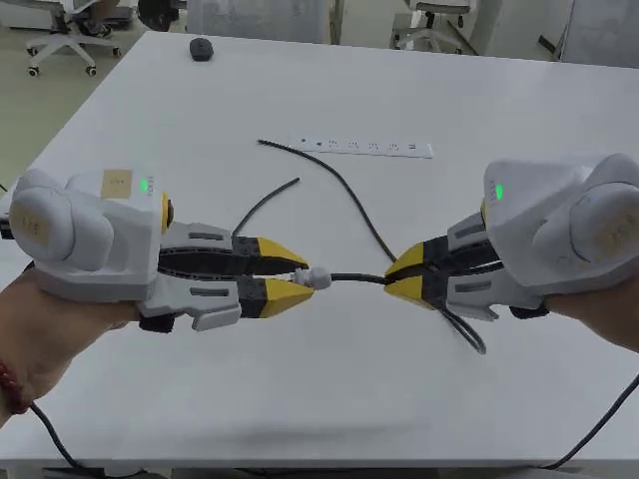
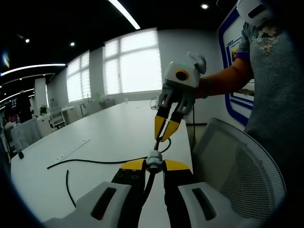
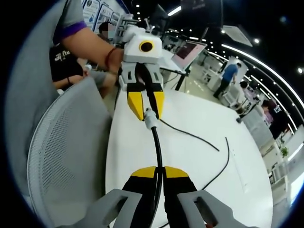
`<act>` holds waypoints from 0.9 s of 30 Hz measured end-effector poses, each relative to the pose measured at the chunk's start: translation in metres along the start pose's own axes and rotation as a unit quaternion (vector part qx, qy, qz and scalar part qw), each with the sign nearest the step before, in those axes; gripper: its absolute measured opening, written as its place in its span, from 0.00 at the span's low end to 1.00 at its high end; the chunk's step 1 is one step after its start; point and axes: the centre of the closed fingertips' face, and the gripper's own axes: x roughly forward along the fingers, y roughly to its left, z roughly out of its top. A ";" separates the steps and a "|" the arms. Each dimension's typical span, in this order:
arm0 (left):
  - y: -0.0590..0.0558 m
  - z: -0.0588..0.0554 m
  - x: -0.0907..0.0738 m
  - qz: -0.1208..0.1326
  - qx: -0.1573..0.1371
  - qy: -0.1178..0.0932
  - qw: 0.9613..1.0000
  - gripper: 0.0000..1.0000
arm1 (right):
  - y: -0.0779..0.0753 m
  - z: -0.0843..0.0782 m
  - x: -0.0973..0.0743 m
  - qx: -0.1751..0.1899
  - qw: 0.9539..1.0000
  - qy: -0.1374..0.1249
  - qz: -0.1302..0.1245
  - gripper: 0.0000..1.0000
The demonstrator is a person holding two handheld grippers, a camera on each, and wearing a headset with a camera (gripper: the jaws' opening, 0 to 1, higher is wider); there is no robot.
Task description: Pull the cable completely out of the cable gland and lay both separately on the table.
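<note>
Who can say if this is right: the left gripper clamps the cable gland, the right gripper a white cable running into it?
No: the head view shows the cable is black, not white. The left gripper does clamp the cable gland, and the right gripper the cable running into it.

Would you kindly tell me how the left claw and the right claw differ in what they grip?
The left claw pinches the pale gland; the right claw pinches the black cable. In the head view the left claw points rightward, the right claw leftward. Both are shut, with yellow tips.
</note>
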 end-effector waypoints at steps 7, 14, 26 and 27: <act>0.001 -0.004 -0.003 0.000 0.000 0.005 1.000 0.14 | -0.004 -0.015 0.000 0.004 1.000 0.012 -0.005 0.00; 0.001 -0.007 -0.003 -0.003 0.000 0.009 1.000 0.14 | -0.009 -0.034 0.001 0.001 0.999 0.033 -0.004 0.00; 0.003 -0.014 -0.003 -0.004 -0.008 0.012 1.000 0.14 | -0.012 -0.070 0.003 0.014 0.998 0.063 -0.002 0.00; 0.003 -0.014 -0.003 -0.004 -0.008 0.013 1.000 0.14 | -0.012 -0.070 0.004 0.016 0.998 0.062 -0.002 0.00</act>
